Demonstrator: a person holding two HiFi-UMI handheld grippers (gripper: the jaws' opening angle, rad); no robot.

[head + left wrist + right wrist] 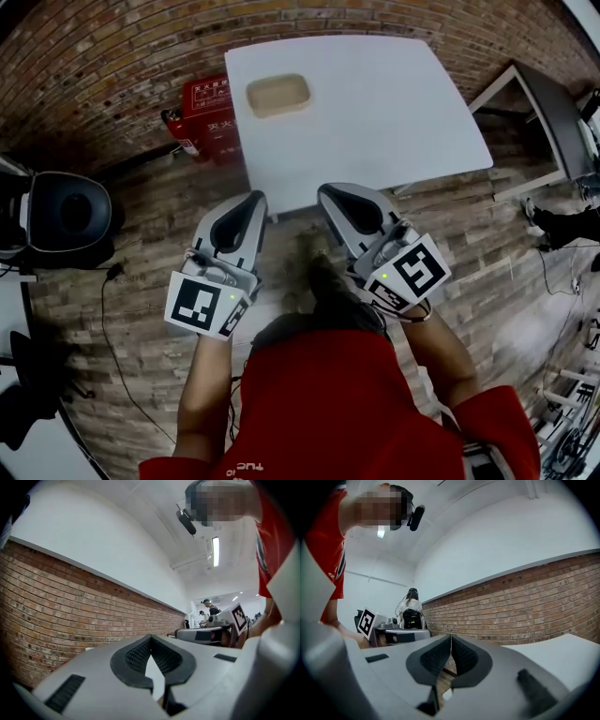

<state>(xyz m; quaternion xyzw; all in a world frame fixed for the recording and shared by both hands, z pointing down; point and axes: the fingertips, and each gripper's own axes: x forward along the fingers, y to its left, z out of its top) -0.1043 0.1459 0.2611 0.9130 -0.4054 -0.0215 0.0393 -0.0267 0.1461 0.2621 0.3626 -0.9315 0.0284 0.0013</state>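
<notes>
Two grippers just short of the white surface [375, 103], left gripper [256, 198] and right gripper [326, 193] each with fingers pressed together on nothing, empty shallow tan tray [277, 95] at the surface's far left, red box [208, 105] with unreadable white characters

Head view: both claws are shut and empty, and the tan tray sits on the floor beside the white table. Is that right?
Not quite. The tan tray sits on the white table, near its far left corner, not on the floor; the head view shows it. The left claw and right claw are indeed shut and empty.
</notes>
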